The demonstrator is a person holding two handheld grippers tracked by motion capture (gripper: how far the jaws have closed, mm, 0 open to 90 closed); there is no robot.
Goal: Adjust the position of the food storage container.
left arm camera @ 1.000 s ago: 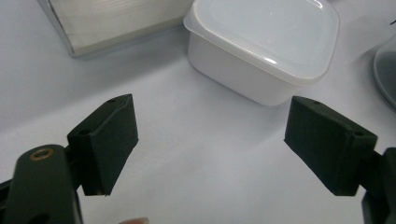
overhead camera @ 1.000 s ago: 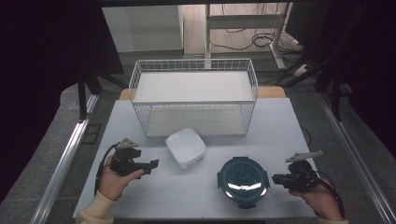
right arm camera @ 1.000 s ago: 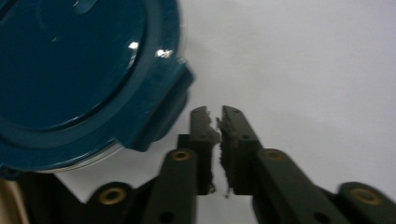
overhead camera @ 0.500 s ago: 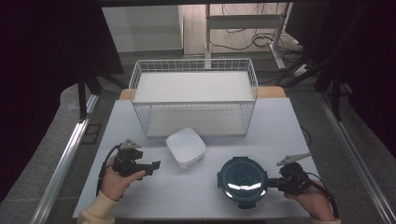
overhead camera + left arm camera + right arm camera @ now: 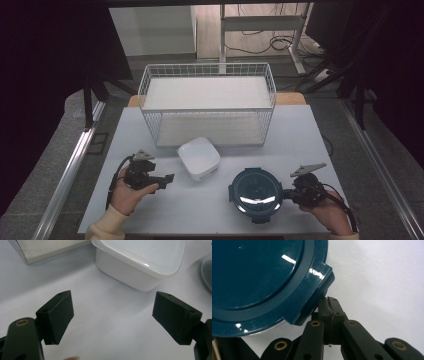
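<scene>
2 grippers worked over the pale surface [image 5: 210,210], one in each of the person's hands. The right gripper [image 5: 286,194] lay at the right edge of the round dark-blue lidded container [image 5: 255,194], which sat on the surface near its front edge, right of centre. In the right gripper view the container [image 5: 262,277] rose at the upper left, and its projecting lid tab [image 5: 318,290] hung just above the fingers [image 5: 324,308]. Those fingers were pressed together with no gap between them, their tips tucked under the tab and touching or almost touching its underside; I could not tell whether anything was pinched between them. The left gripper [image 5: 170,177] rested at the left, well apart from the blue container, pointing toward the white square container [image 5: 199,158] that stood just in front of the wire basket [image 5: 207,70]. In the left gripper view its fingers [image 5: 58,315] stood wide apart with only bare surface between them, and the white container [image 5: 140,262] lay beyond the tips, near but not touching. The basket occupied the far middle of the surface.
</scene>
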